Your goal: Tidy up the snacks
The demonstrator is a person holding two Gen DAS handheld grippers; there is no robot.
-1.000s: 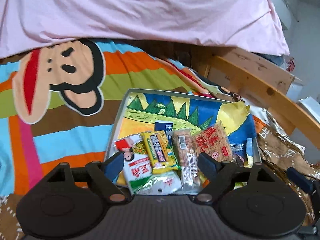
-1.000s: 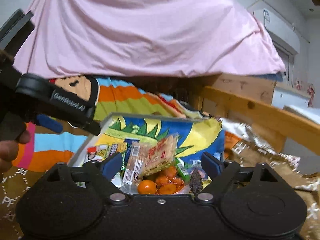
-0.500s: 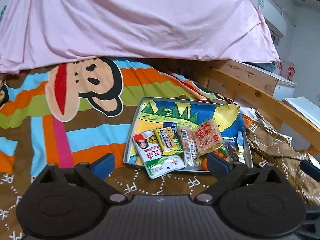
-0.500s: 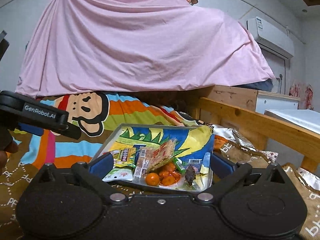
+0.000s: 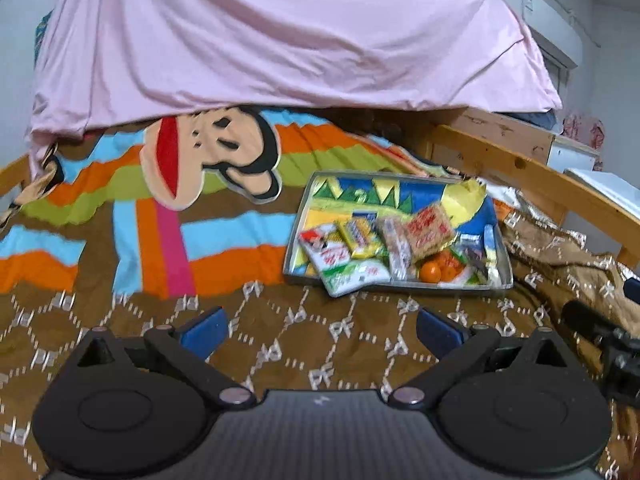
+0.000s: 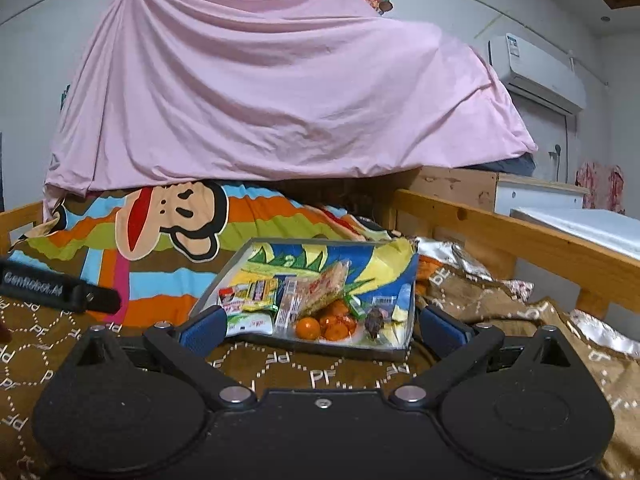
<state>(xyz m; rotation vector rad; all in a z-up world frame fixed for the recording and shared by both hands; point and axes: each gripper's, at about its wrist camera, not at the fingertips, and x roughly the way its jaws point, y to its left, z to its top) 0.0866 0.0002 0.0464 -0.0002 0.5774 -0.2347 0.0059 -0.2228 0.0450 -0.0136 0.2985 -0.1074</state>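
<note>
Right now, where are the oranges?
In both wrist views the oranges lie in the tray, near its front edge, right of centre, partly under the square cracker packet.

A: Any writing you can read?

B: "GenRobot.AI", in white letters on the black left gripper [image 6: 60, 289] at the left edge of the right wrist view.

A: And the bedding?

B: The brown quilt [image 6: 280, 364] carries a repeated "PF" in white, between dotted lines.

A: The snack packets [image 5: 362, 236] in the tray [image 5: 296, 240]?

B: They have printing, red characters on white and on a square tan packet, but it is too blurred to read.

A: The air conditioner [image 6: 536, 76]?

B: A label at its left end, too small to read.
</note>
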